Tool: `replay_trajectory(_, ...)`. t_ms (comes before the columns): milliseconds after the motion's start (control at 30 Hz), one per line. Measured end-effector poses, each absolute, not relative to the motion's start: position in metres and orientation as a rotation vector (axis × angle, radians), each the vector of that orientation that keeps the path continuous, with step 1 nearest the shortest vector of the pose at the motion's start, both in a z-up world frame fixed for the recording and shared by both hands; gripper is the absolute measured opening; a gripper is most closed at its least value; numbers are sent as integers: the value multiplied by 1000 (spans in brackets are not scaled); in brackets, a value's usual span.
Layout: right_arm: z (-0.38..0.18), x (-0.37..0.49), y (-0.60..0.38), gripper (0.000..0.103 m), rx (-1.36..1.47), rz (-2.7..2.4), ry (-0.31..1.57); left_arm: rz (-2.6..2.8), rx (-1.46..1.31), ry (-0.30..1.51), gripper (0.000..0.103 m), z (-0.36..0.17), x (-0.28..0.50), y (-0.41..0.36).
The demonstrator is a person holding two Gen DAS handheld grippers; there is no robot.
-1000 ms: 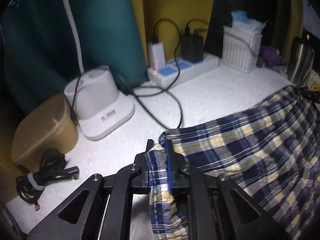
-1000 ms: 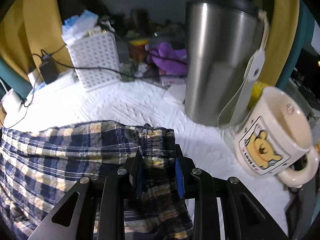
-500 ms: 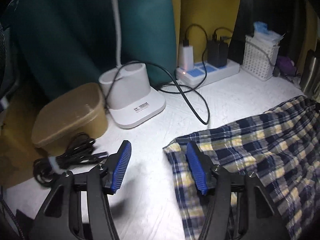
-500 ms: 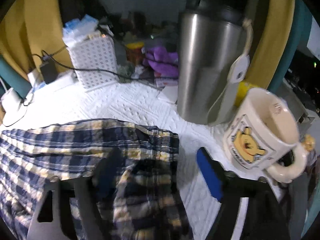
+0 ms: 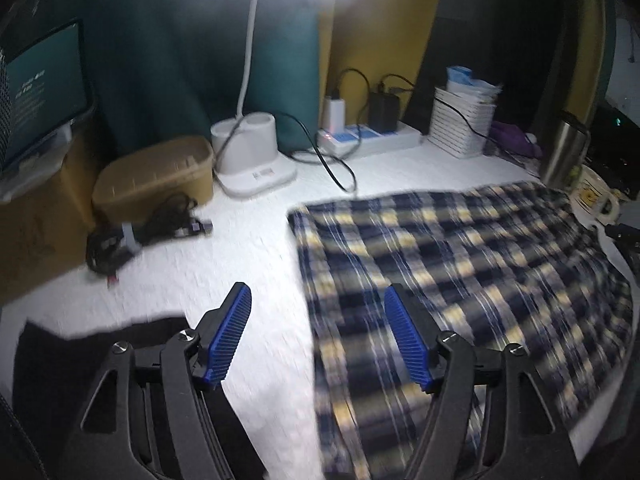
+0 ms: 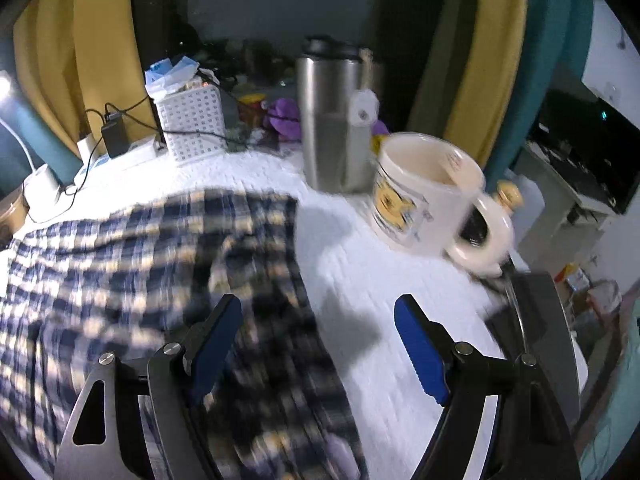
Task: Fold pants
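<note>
White quilted cloth covers the desk (image 5: pixel 248 240), which is lit by a lamp (image 5: pixel 256 148) standing at the far left against teal and yellow curtains. I see the plaid pants (image 5: pixel 460 264) lying flat across the middle of the desk, blue, white and yellow, blurred in both views. My left gripper (image 5: pixel 318 344) hangs over their left edge, jaws opening, with only the desk and the fabric's edge below and nothing pressed between the blue pads. My right gripper (image 6: pixel 318 346) hangs over their right edge, jaws spread wide and holding nothing. Far right stand a steel tumbler (image 6: pixel 334 120) and a cream mug (image 6: pixel 424 196), close together, just beyond the pants. Far left I see a tan box (image 5: pixel 156 176), a coiled black cable (image 5: pixel 136 236), a power strip (image 5: pixel 372 136) and a white basket (image 5: pixel 464 120).
</note>
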State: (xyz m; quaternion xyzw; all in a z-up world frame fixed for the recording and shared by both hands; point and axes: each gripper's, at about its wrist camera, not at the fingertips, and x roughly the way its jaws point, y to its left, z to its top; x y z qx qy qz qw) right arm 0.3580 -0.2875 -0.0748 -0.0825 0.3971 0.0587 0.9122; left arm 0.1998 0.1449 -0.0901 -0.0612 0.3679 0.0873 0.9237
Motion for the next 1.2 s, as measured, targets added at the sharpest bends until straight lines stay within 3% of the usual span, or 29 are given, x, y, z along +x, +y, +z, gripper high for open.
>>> replay_trajectory(467,-112,288,-332,80,-56,147,893,76,-209,809,72,-118,122,103)
replay_trajectory(533,-112,282,-330,68,-46,154,880,64,-214,826,72,-123,115,99)
replay_trajectory(600,-112,276,-326,45,-24,184,873,50,-234,836,72,-127,106,95)
replay_trajectory(733,-111,265,-317,32,-53,180,855,20,-243,864,72,-137,99,84)
replay_trajectory(767,-109,262,-317,31,-53,176,846,29,-214,870,68,-139,97,80)
replay_trajectory(800,-105,259,-318,31,-54,172,836,36,-189,858,48,-139,96,78)
replay_trajectory(900,-94,249,-320,31,-70,151,814,55,-144,859,15,-142,91,80)
replay_trajectory(933,-91,246,-322,31,-73,145,810,56,-143,863,10,-142,90,83)
replay_trajectory(967,-89,244,-323,31,-76,140,808,58,-144,862,6,-141,88,86)
replay_trajectory(1200,-85,231,-325,32,-84,112,803,81,-151,820,6,-129,70,101)
